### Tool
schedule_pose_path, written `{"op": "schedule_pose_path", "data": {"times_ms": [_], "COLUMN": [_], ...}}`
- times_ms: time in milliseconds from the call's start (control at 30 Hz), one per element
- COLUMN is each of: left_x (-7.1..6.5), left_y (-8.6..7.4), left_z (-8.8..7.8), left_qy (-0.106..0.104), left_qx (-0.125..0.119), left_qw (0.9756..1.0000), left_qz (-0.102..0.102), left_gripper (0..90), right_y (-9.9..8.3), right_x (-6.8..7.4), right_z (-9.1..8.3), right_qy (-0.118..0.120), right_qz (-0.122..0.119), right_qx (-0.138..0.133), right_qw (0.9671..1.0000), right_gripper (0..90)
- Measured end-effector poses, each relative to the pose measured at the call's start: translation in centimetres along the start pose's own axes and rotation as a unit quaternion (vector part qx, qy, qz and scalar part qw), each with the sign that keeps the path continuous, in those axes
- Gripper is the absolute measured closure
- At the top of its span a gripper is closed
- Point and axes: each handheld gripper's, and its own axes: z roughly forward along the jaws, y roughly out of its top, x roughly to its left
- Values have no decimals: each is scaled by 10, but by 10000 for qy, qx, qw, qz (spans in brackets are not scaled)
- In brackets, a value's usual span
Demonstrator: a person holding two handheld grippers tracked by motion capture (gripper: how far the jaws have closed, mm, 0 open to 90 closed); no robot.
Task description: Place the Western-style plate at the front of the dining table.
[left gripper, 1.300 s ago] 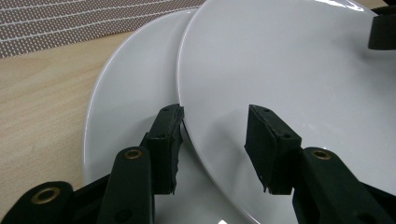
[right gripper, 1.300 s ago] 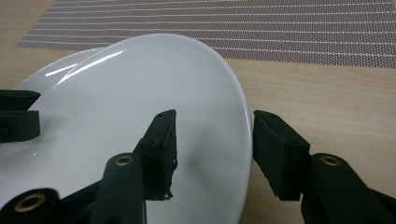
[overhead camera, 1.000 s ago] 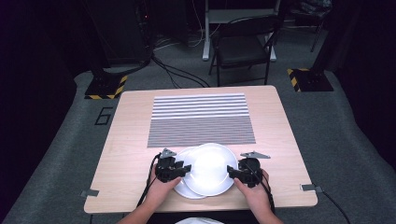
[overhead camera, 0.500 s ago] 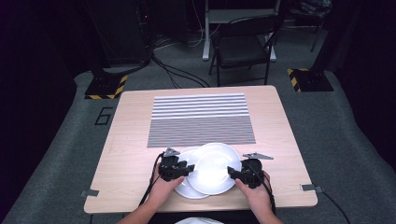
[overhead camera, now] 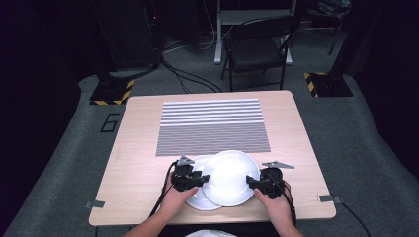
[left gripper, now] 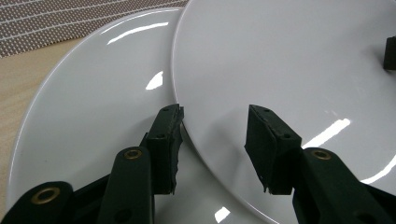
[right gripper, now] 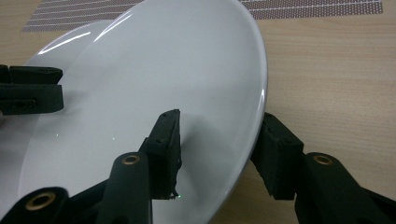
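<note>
— Where is the top plate?

— It sits near the 6 o'clock edge of the wooden surface. It lies partly on the bottom plate, which peeks out at its 8 o'clock side. The striped mat is at 12 o'clock from both plates.

— What is the left gripper doing?

— It is at 9 o'clock of the top plate. Its jaws sit on both sides of that plate's rim. One pad touches the rim, but I cannot tell if they squeeze it.

— And the right gripper?

— It is at 3 o'clock. Its jaws have just been closing, with the top plate's rim between them, one above and one below. The plate is tilted up there.
</note>
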Motion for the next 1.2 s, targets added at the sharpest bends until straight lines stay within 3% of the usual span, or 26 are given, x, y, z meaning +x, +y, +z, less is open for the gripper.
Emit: {"op": "schedule_pose_path", "data": {"times_ms": [200,333,667,1033,1200], "left_x": [-1,-2,-7,-12,-15], "left_y": [-2,-3,-6,-11,-13], "left_z": [-1,-1,-6,-8,-8], "left_qy": [39,-18,-206,-223,-248], "left_qx": [0,-24,-83,-107,-142], "left_qw": [9999,10000,9997,9996,9994], "left_qz": [113,-18,-55,-166,-212], "left_gripper": [551,541,516,499,485], "right_y": [-6,-10,-16,-21,-22], "right_x": [-2,-5,-8,-2,-1], "right_z": [-7,-10,-8,-4,-3], "right_qy": [-38,-86,-6,28,38], "right_qz": [11,50,229,158,292], "right_qx": [4,2,32,-1,34], "right_qw": [10000,10000,9997,9999,9996], "right_gripper": [543,552,547,519,508]}}
